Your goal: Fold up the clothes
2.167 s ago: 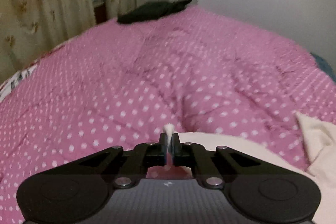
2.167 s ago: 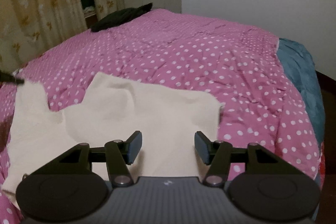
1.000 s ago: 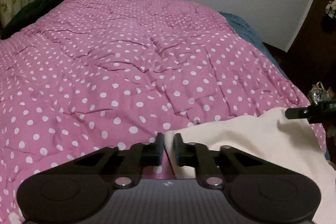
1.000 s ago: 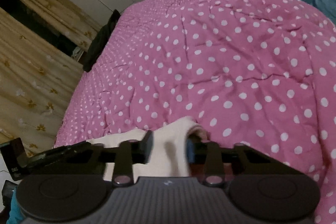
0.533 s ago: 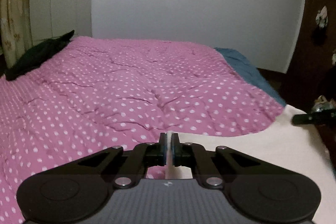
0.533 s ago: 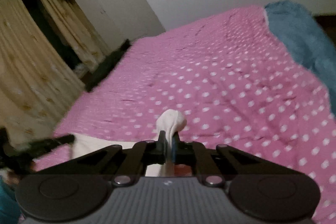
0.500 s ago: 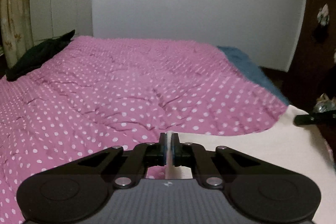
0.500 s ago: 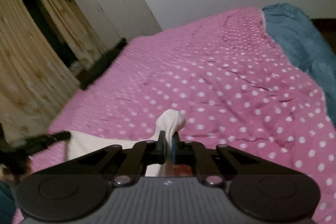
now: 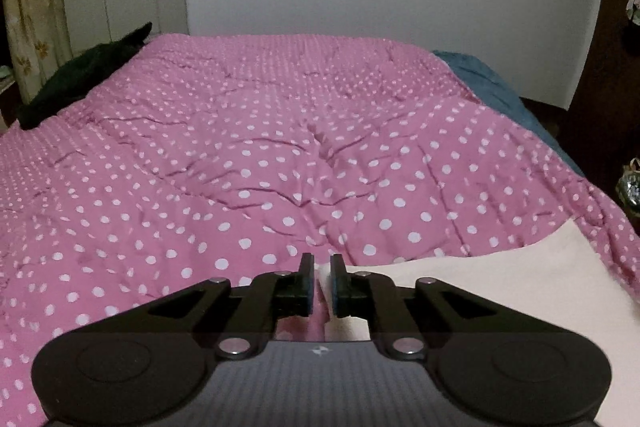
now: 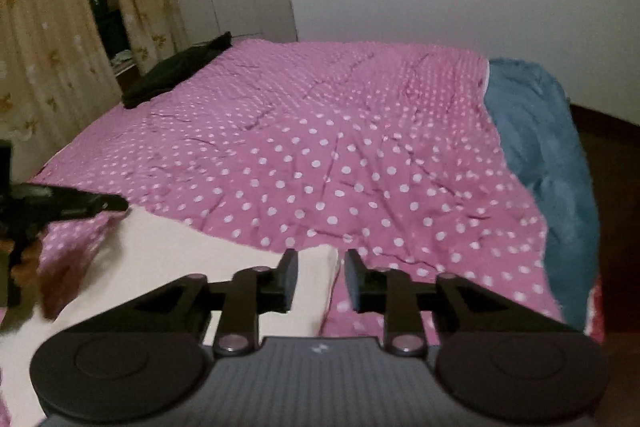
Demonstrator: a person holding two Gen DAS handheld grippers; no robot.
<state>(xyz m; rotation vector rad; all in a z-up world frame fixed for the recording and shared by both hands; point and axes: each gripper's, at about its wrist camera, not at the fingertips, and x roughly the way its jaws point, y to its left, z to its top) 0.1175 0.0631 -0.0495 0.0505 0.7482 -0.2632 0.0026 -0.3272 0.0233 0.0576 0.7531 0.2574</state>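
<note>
Cream cloth (image 9: 500, 291) lies flat along the near edge of the bed, spread on the pink dotted quilt (image 9: 280, 155). Half a second ago both my claws pinched its corners tight; now both have let go. My left claw (image 9: 321, 281) has parted a little, with the cloth's corner sitting loose in the narrow gap. My right claw (image 10: 321, 277) is spread wider, and the other corner (image 10: 316, 267) rests between its fingers, touching the left one or just beside it; blur stops me telling which.

Judgement: the lift-and-lay step looks done. The garment seems to be set down smooth and released, so the next fold can start from a fresh grip.

Materials:
- Cloth: pale cream, matte, soft, looks like a thin knit. Top edge runs nearly straight between my two claws, with a slight sag.
- Quilt: pink with white dots, puffy, stitched into shallow creases. Likely to give under any press.
- Blue blanket (image 10: 536, 147): fuzzy, plush, tucked along the bed's right side.
- Black garment (image 10: 176, 71): dark, limp heap at the far left corner, well apart from the work.
- Curtains (image 10: 44, 59): tan, flower print, hanging in folds.
</note>
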